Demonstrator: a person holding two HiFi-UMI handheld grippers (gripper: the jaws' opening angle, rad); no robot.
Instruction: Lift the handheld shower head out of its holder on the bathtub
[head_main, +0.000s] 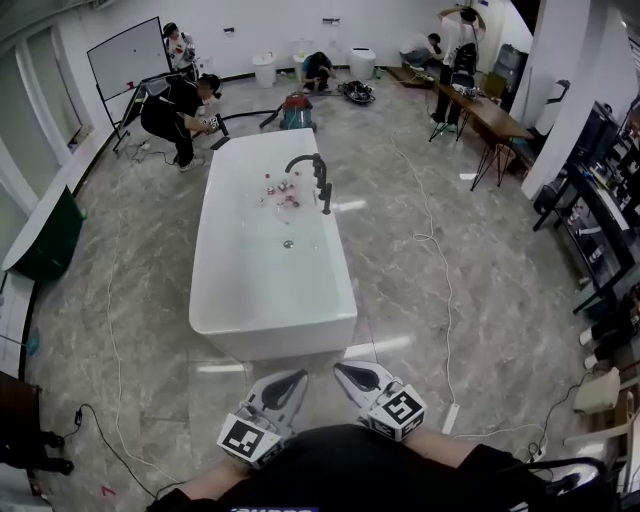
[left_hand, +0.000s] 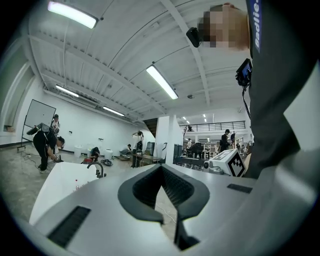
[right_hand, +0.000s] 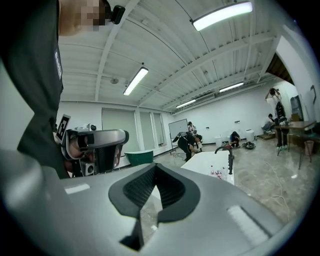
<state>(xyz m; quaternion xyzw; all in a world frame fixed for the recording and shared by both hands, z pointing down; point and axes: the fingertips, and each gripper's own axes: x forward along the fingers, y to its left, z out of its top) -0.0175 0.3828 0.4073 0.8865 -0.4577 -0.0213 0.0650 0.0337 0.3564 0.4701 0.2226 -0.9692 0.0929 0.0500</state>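
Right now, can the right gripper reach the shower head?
Probably not yet. The right gripper is held by the person's body at the near end of the tub; the shower head stands by the faucet, far along the right rim. The floor along that side looks free, bar a cable.

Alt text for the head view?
A white bathtub stands on a grey floor, a black faucet and shower head on its right rim. Near the bottom edge, the left gripper and right gripper are shut and empty, short of it.
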